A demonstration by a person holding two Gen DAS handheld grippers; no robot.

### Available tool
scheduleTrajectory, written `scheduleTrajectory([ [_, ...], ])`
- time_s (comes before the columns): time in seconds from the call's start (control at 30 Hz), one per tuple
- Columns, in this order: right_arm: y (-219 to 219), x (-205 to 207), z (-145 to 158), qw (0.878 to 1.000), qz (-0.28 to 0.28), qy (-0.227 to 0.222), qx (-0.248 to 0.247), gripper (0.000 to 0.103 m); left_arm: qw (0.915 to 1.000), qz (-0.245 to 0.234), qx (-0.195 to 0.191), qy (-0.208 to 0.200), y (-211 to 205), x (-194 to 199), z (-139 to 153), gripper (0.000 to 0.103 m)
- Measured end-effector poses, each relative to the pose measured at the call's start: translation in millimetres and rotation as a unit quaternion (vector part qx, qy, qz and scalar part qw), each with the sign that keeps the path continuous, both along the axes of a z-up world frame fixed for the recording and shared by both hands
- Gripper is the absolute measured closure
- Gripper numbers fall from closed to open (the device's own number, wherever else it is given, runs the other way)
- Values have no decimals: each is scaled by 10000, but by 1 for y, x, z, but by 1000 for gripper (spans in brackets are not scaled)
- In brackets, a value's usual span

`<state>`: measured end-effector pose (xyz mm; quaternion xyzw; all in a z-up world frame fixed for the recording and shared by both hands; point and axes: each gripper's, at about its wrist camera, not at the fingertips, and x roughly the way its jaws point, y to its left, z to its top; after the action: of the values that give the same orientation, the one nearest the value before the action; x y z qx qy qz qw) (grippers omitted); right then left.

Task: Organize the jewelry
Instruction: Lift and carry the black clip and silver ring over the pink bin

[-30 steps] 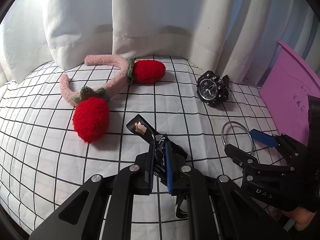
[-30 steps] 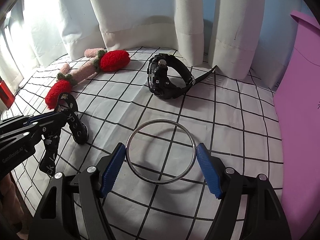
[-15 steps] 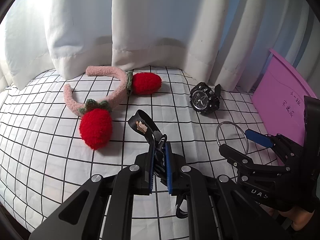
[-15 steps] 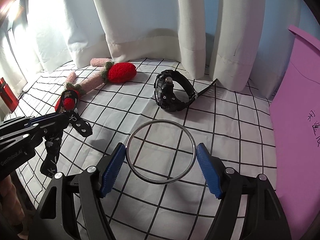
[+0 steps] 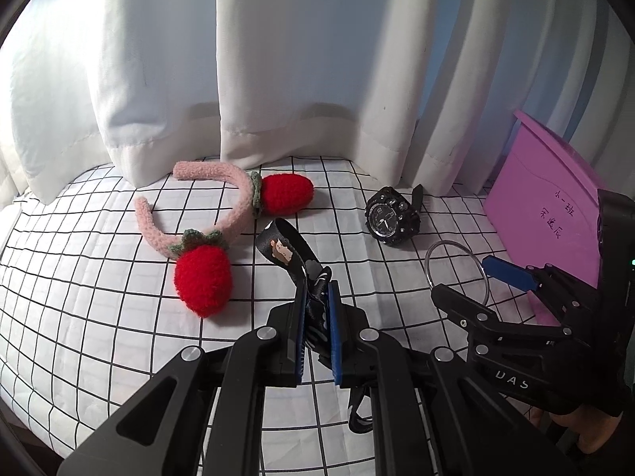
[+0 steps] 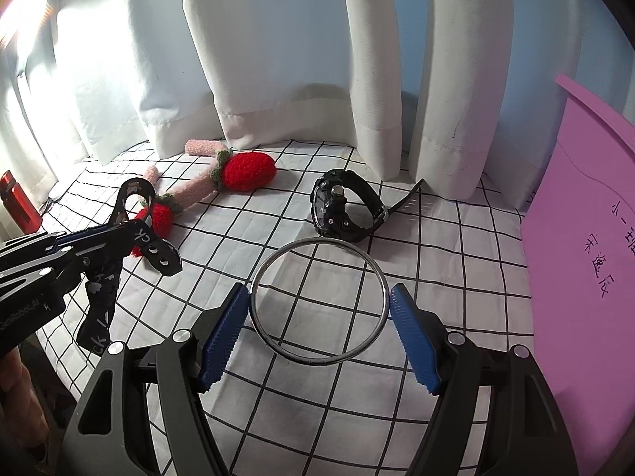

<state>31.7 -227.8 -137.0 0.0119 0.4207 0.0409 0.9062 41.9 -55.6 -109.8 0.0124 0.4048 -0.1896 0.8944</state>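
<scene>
My left gripper [image 5: 315,289] is shut on a black printed strap [image 5: 283,248] and holds it above the checked cloth; the strap also shows in the right wrist view [image 6: 137,230]. My right gripper [image 6: 319,305] holds a silver bangle [image 6: 317,244] across its width between the blue pads [image 6: 412,341], lifted off the cloth. The bangle also shows in the left wrist view [image 5: 456,244]. A black wristwatch [image 5: 391,216] [image 6: 341,208] lies behind the bangle. A pink headband with two red knitted strawberries [image 5: 202,277] [image 6: 248,170] lies to the left.
A purple envelope [image 5: 555,206] [image 6: 587,261] with handwriting stands at the right. White curtains [image 5: 278,59] hang along the back of the checked cloth [image 5: 99,277]. A red bottle [image 6: 16,202] stands at the far left edge.
Both grippers have risen and drawn back from the cloth, carrying the strap and the bangle with them. The watch and headband have not moved.
</scene>
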Motion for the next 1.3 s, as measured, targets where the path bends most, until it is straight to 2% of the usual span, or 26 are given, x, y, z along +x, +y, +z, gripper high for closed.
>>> scheduleTrajectory([
  [0.3,2,-14,30,9997,-136,-221,-42,32,9996,-191,-20,-184,2,-5,23,93],
  [0.77,-12,-45,95,9953,-593,-759,-63,32,9942,-817,-124,-681,-18,-17,78,93],
  [1.07,-39,-80,143,9863,-1082,-1240,-142,32,9833,-1465,-317,-1037,-51,-33,119,93],
  [1.3,-80,-113,164,9758,-1631,-1433,-248,32,9683,-2137,-441,-1212,-100,-44,142,93],
])
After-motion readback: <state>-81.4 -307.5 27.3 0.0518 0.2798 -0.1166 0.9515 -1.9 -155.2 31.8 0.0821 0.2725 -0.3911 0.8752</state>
